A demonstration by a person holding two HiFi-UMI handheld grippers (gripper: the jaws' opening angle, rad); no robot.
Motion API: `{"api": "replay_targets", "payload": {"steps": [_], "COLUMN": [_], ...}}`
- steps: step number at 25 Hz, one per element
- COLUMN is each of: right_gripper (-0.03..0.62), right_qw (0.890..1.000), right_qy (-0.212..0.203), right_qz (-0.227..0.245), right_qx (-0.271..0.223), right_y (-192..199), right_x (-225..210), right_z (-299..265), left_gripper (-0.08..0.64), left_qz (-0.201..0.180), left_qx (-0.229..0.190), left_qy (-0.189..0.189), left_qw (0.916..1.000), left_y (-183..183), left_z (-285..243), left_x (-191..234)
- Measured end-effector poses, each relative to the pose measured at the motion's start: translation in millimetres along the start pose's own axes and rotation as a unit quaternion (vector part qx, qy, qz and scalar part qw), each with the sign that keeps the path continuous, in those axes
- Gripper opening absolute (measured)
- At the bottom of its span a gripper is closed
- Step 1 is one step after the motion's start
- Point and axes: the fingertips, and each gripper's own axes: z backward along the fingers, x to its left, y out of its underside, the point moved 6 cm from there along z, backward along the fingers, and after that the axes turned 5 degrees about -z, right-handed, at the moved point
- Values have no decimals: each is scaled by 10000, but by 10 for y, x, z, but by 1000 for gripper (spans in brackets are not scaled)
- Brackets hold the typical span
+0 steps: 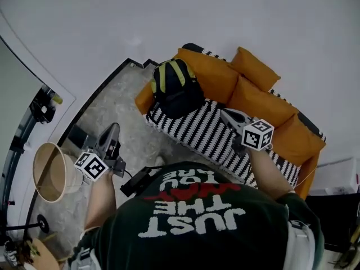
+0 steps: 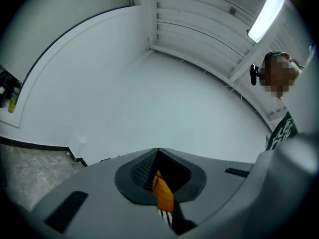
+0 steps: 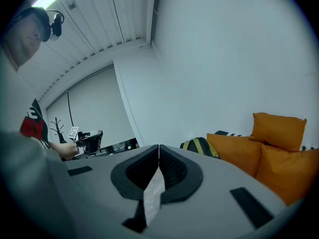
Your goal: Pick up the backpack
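The backpack (image 1: 175,88), black with yellow-green stripes, stands on the left end of an orange sofa (image 1: 264,103) with a black-and-white striped seat. In the right gripper view the backpack (image 3: 199,146) shows beside the orange cushions. My right gripper (image 1: 226,115) hovers over the striped seat, to the right of the backpack and apart from it; its jaws are shut and hold nothing (image 3: 158,147). My left gripper (image 1: 112,130) is out over the stone floor, left of the sofa. Its jaws (image 2: 158,151) are shut with nothing between them and point at the white wall.
A round beige basket or lampshade (image 1: 48,172) stands at the left, close beside my left hand. The white wall (image 1: 225,16) runs behind the sofa, with a black skirting edge (image 1: 101,86) along the floor. Dark furniture (image 1: 337,212) sits at the right.
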Motion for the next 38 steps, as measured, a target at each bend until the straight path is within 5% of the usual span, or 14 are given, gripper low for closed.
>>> {"api": "replay_targets", "payload": {"steps": [9, 18, 21, 27, 34, 38], "right_gripper": [31, 32, 32, 32, 32, 32], "right_qw": [9999, 9995, 9984, 9959, 9942, 9917], "right_qy": [151, -101, -360, -600, -545, -509], "right_qz": [3, 107, 86, -77, -462, -695], "right_qx": [-62, 270, 427, 665, 809, 958], "right_y": [-510, -563, -488, -241, 193, 476], "right_x": [-267, -715, -932, -1398, -1795, -1934], "right_z": [-1354, -2081, -2239, -2447, -2494, -2490], "left_gripper": [9, 12, 36, 200, 296, 296], "left_qz": [-16, 97, 127, 650, 72, 61], "left_qx": [1123, 2189, 2382, 2617, 3576, 3742], "left_qy": [623, 701, 515, 4, 43, 401], "left_qw": [9917, 9732, 9698, 9630, 9338, 9264], "left_y": [122, 918, 1178, 1856, 2668, 2874], "left_z": [-1323, -2251, -2554, -3147, -3534, -3707], "left_x": [1438, 1815, 1886, 2318, 2807, 2840]}}
